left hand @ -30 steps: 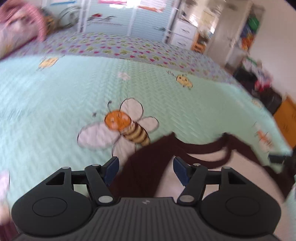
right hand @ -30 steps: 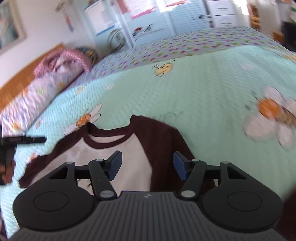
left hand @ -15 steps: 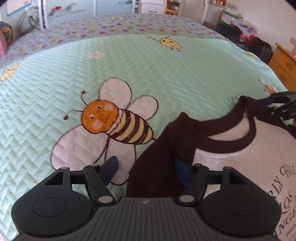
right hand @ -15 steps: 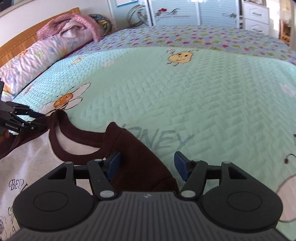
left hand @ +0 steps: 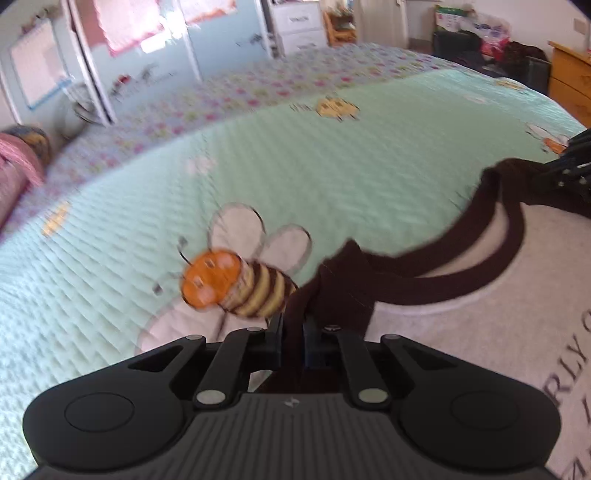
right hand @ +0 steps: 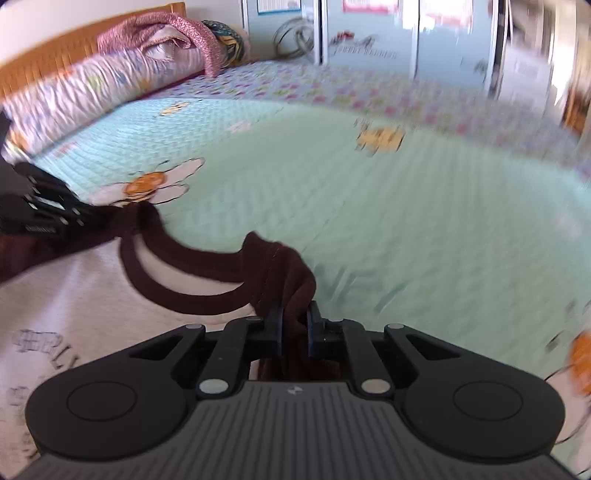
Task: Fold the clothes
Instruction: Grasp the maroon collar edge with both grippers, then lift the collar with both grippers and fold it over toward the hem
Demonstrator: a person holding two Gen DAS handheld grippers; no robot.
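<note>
A raglan shirt (left hand: 461, 325) with a pale grey body, dark brown sleeves and a brown collar lies on the green quilt (left hand: 295, 166). My left gripper (left hand: 293, 328) is shut on the brown shoulder fabric to the left of the collar. My right gripper (right hand: 295, 325) is shut on the other brown shoulder of the shirt (right hand: 74, 295), to the right of the collar. Each gripper shows at the edge of the other's view: the right one (left hand: 569, 170) and the left one (right hand: 40, 210). Both views are motion-blurred.
The quilt (right hand: 406, 221) has a large bee picture (left hand: 236, 284) just ahead of my left gripper. Pillows and a pink blanket (right hand: 147, 40) lie by the wooden headboard. Wardrobe doors (right hand: 369, 33) stand behind the bed, and a wooden dresser (left hand: 570, 85) stands at right.
Both grippers have gone from open around the shoulders to shut on the brown fabric. The shoulders now bunch up between the fingers and the views have tilted upward.
</note>
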